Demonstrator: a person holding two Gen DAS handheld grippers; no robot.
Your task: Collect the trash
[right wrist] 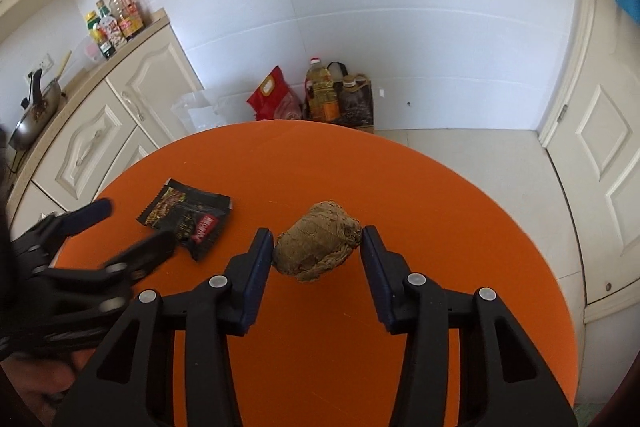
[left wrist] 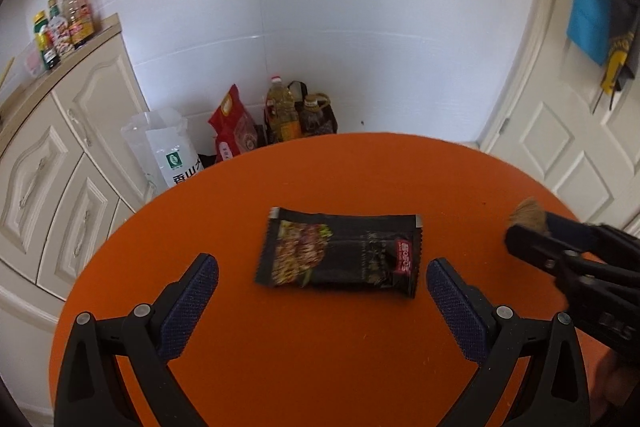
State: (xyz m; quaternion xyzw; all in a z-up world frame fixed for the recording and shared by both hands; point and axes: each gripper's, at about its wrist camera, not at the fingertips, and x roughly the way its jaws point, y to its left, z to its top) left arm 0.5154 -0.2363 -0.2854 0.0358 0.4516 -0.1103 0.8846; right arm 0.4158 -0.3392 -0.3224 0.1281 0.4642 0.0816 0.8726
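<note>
Table (left wrist: 360, 179): round and orange, with a wrapper and a brown lump on it.
Wrapper (left wrist: 338, 253): black snack packet, lying flat near the middle of the table, left of the lump.
Lump (right wrist: 316, 247): crumpled brown ball, right of the wrapper.
Left gripper (left wrist: 322, 273): fingers spread wide, one on each side of the wrapper's near edge, holding nothing.
Right gripper (right wrist: 317, 247): fingers squeezed on the lump from both sides; I cannot tell if the lump is lifted off the table.
In the way: nothing lies between the left gripper and the wrapper.
Far floor: a red bag (right wrist: 274, 95), an oil bottle (right wrist: 320, 91) and a white bag (left wrist: 172, 151) stand by the wall.
Far left: bottles (left wrist: 64, 23) on a counter, and a pan (right wrist: 36, 111).
Right: a white door (right wrist: 600, 163).
</note>
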